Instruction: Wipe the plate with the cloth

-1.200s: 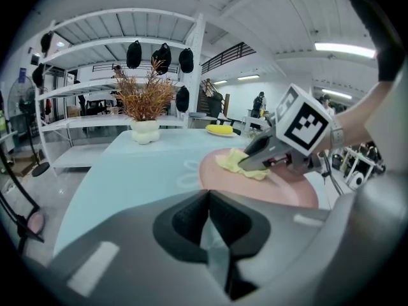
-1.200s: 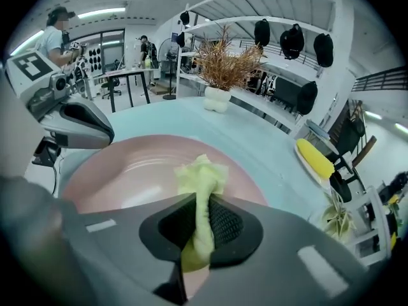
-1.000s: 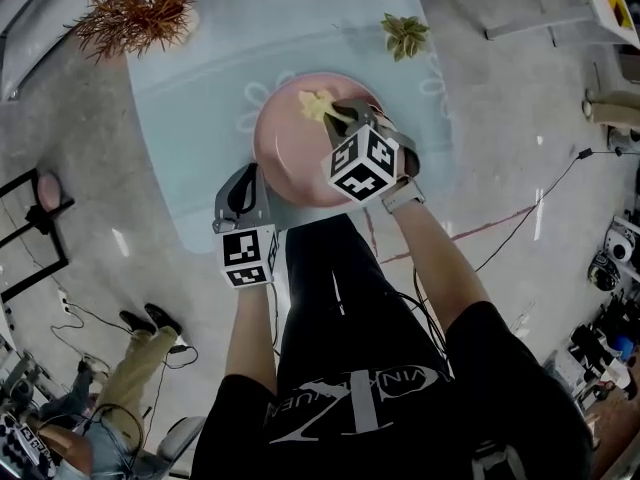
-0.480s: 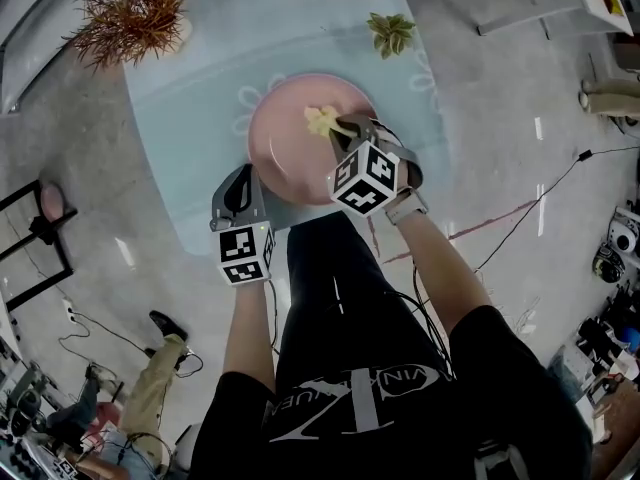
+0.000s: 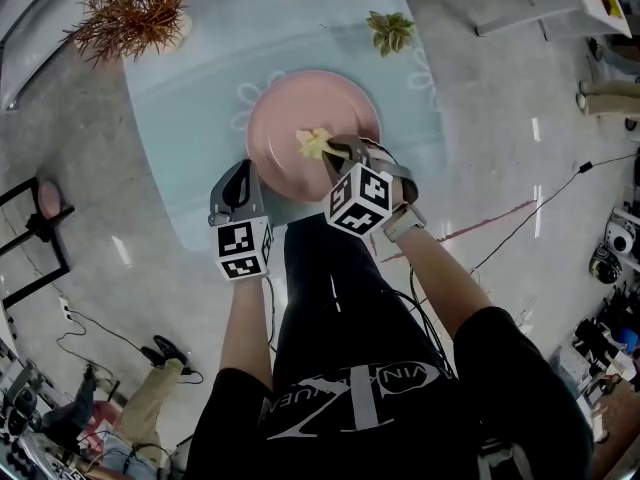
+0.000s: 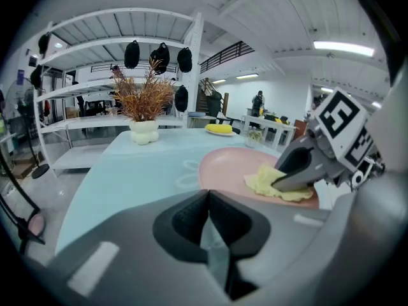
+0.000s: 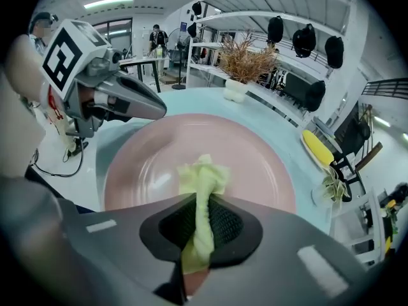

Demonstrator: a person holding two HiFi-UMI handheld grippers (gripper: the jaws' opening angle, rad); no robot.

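**Cloth dragged toward the near side of the plate**

Since a second ago the yellow cloth has slid from the far part of the pink plate to the part nearer the person. It lies bunched on the plate's face, one twisted end pinched between the closed jaws of the right gripper. The plate sits on the pale blue table. The left gripper hangs just beside the plate's near-left rim, its jaws pressed together with nothing between them. A pot of dried grass stands at the table's far corner, well apart.
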